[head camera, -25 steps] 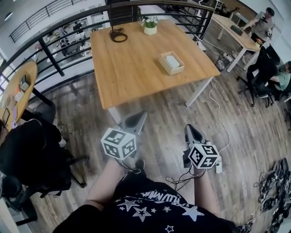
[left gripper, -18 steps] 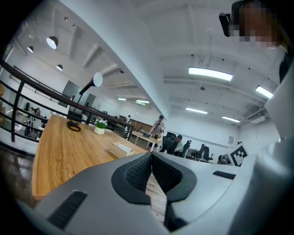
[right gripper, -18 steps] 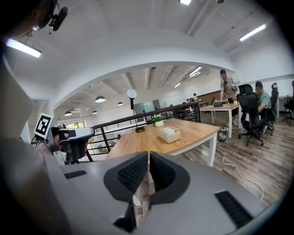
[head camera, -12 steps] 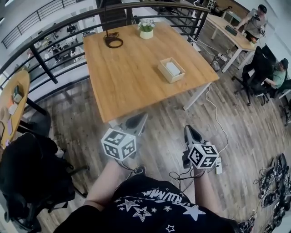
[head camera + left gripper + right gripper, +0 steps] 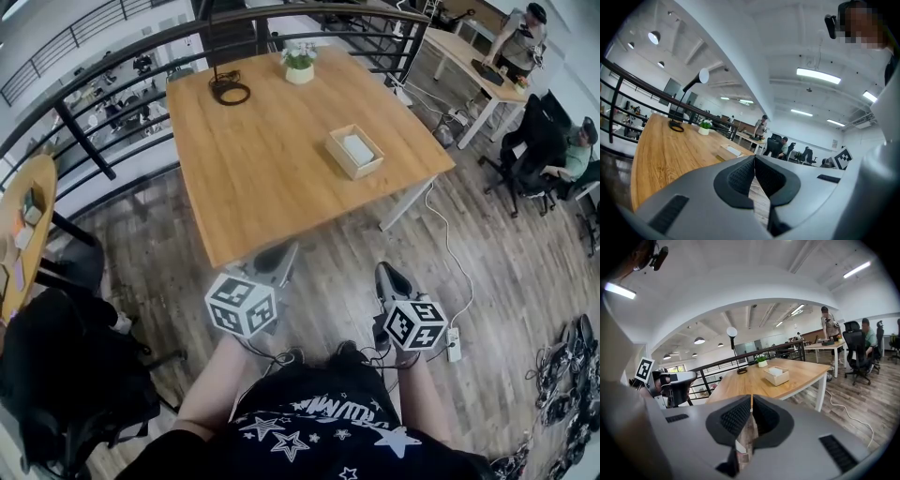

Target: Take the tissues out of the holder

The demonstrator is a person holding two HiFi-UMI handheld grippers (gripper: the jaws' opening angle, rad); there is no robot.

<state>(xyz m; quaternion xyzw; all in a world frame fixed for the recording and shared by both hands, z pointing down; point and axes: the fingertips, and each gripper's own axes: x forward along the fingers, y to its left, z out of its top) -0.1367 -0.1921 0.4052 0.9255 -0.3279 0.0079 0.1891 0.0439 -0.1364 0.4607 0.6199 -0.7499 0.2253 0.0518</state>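
**Both grippers shut and empty, short of the table**

Head view: the person stood on the wooden floor (image 5: 328,244) at the near edge of a square wooden table (image 5: 253,178). The left gripper (image 5: 281,258) and the right gripper (image 5: 386,275) were held side by side in front of the body, both pointing toward the table. The left one's tip sat just at the table's near corner, while the right one was over the floor. The tissue holder (image 5: 354,152), an open wooden box, lay on the table's right part, well apart from both grippers. The white tissues (image 5: 357,147) lay inside it. A small potted plant (image 5: 299,64) and a black lamp base (image 5: 230,91) stood at the far edge, by a dark railing (image 5: 112,66). A white power strip (image 5: 455,345) lay on the floor at the right.

Left gripper view: the jaws were pressed together with nothing between them. Beyond them, the tabletop (image 5: 661,154) stretched away, with the tissue holder (image 5: 731,150) low and right of centre.

Right gripper view: the jaws were likewise closed on nothing. The tissue holder (image 5: 776,376) stood ahead on the table (image 5: 801,373), tissues (image 5: 776,371) showing above its rim, with the plant (image 5: 761,360) and lamp (image 5: 732,333) behind.
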